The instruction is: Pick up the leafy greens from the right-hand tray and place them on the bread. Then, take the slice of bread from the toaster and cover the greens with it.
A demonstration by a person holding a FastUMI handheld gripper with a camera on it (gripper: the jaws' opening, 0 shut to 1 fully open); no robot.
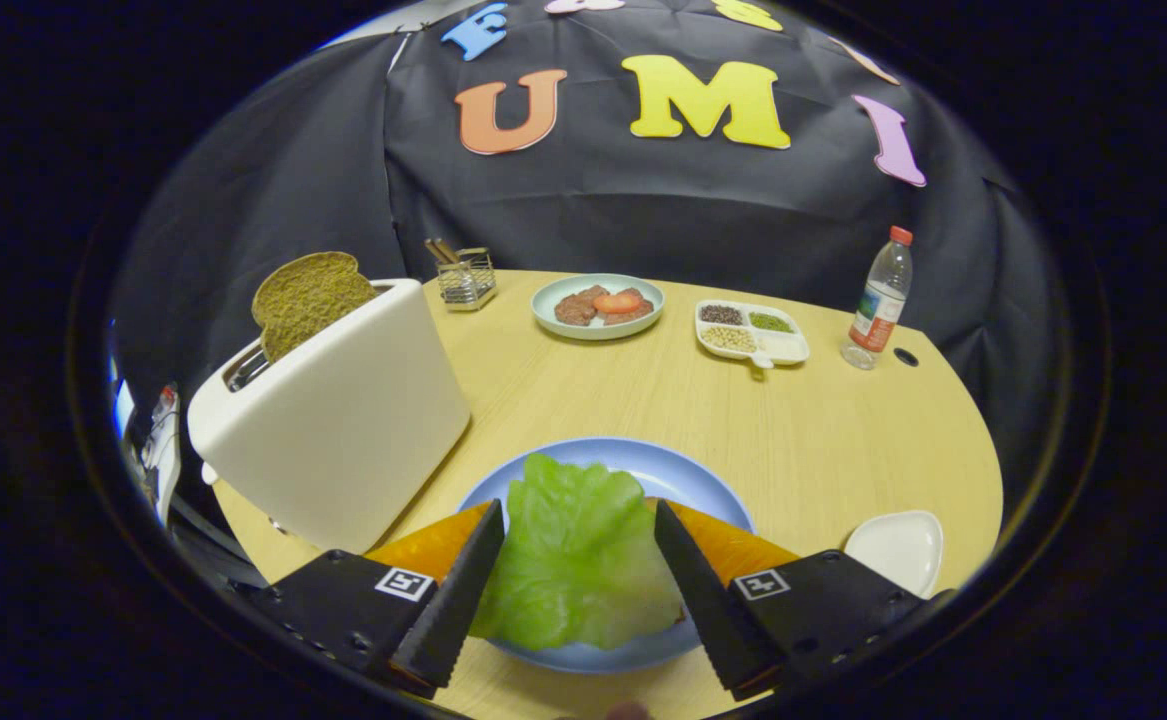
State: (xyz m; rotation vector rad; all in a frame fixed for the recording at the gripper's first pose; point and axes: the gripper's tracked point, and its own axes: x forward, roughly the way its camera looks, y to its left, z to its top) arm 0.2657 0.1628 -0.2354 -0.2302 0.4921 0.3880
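Gripper view: the gripper (577, 585) stands open, fingers flanking the crinkled green lettuce leaf (575, 560) lying on the blue plate (688, 480). The leaf covers whatever lies under it. Left of the plate, brown bread (308, 297) pokes from the white toaster (343, 420).

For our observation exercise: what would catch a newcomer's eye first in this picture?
The green lettuce leaf on the blue plate, lying between the open gripper fingers, which flank it. Then the white toaster to its left, with a brown bread slice sticking up from its slot.
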